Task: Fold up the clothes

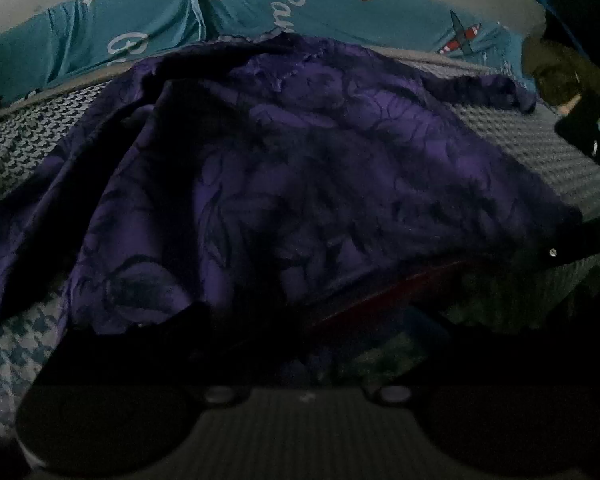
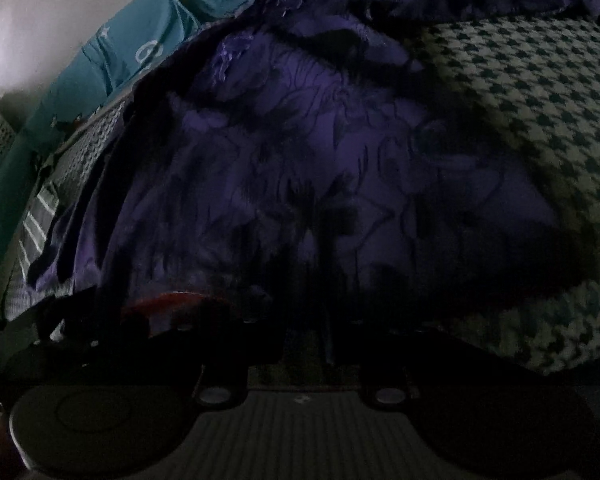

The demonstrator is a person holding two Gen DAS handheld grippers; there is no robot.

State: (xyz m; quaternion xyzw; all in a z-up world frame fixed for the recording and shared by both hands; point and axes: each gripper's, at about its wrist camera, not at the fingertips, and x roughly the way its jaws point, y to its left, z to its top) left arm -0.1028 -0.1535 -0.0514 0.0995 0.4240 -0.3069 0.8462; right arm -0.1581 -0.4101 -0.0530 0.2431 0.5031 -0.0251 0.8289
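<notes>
both views very dark. bottom of each frame filled by gripper housing, fingers lost in shadow under the cloth. left gripper (image 1: 300, 344): cannot tell whether clenched or released, tips not distinguishable. right gripper (image 2: 324, 332): jaws narrow, a strip of purple cloth hanging down between them at bottom centre, apparently pinched, though too dark for certainty. purple floral garment (image 1: 300, 168) spread crumpled across centre of both frames, draped up toward the cameras at the bottom edge, ruffled hem toward the top. lying on houndstooth blanket (image 2: 520, 120), visible right of garment in right wrist view, lower left in left wrist view. beyond, teal printed sheet (image 1: 240, 12) with white lettering across top of frame. dark unclear objects upper right, left wrist view
</notes>
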